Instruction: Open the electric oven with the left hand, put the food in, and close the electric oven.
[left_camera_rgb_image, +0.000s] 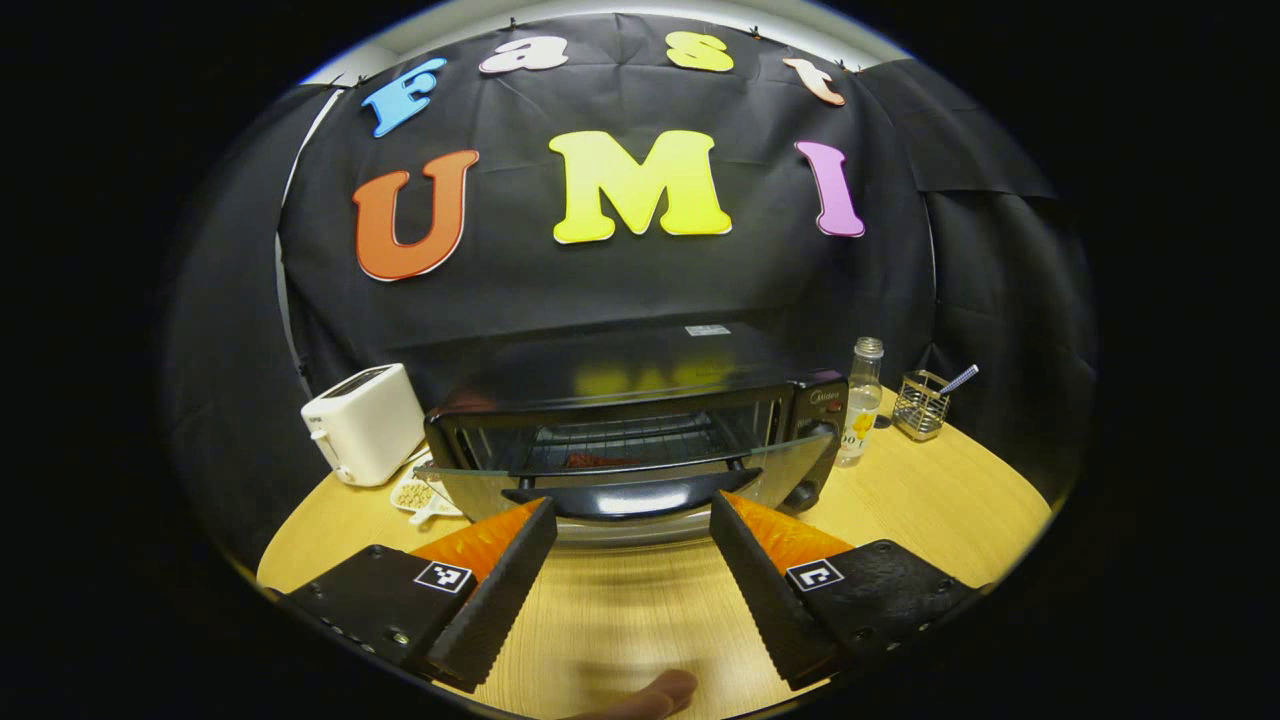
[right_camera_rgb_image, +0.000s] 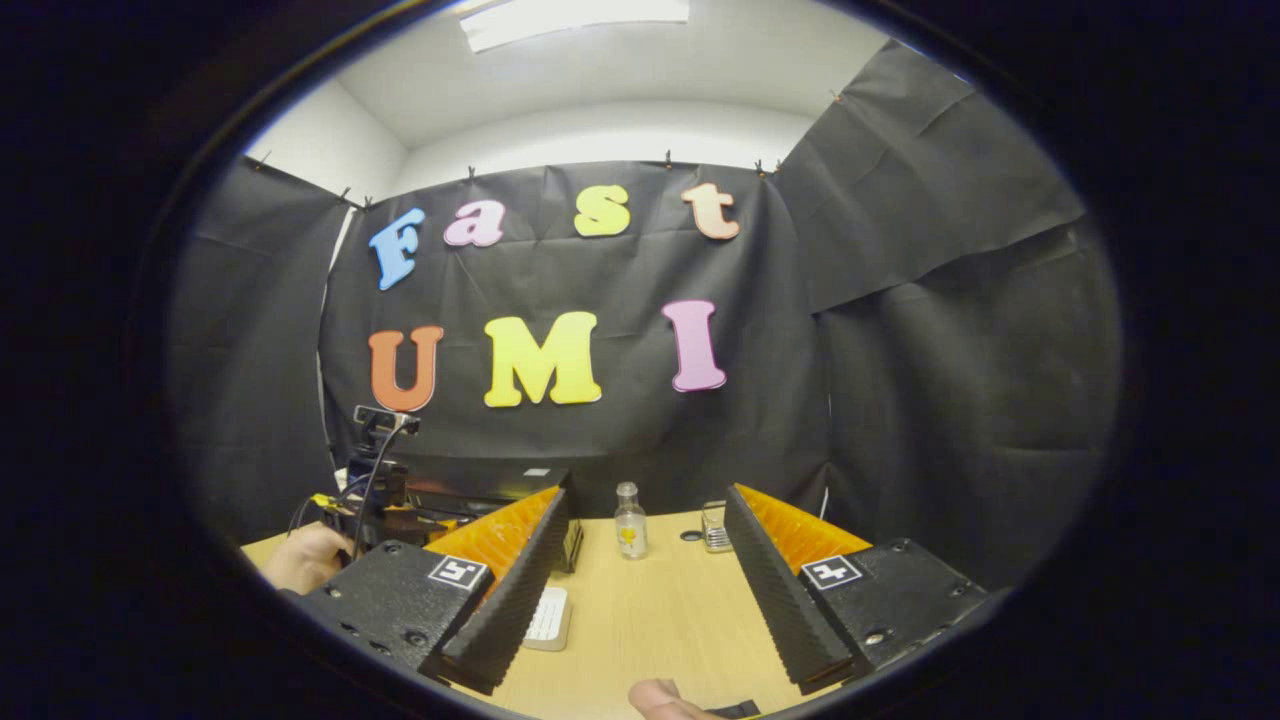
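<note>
A: What's the biggest thing on the worktop (left_camera_rgb_image: 940, 500)?

B: The oven (left_camera_rgb_image: 640, 420), set toward the back by the black cloth wall. In the left gripper view its glass door (left_camera_rgb_image: 620, 480) hangs partly open, tilted outward, with the handle (left_camera_rgb_image: 630, 495) along its front edge.

A: And the food?

B: Something reddish (left_camera_rgb_image: 597, 461) lies on the rack inside the oven; I cannot tell what it is.

A: What sits around the oven?

B: A white toaster (left_camera_rgb_image: 362, 423) to its left, with a small white dish (left_camera_rgb_image: 420, 497) just in front of that. To its right a clear bottle (left_camera_rgb_image: 860, 402), then a wire holder (left_camera_rgb_image: 920, 405) with a utensil standing in it.

A: The left gripper (left_camera_rgb_image: 632, 540)?

B: Its fingers are spread wide, empty, just short of the door handle and not touching it.

A: The right gripper (right_camera_rgb_image: 645, 560)?

B: Also wide apart and holding nothing, raised over the worktop. Its view shows the bottle (right_camera_rgb_image: 630, 520) ahead, a white flat object (right_camera_rgb_image: 550, 617) beneath its left finger, and at far left a hand (right_camera_rgb_image: 300, 560) holding the other gripper by the oven (right_camera_rgb_image: 480, 495).
</note>
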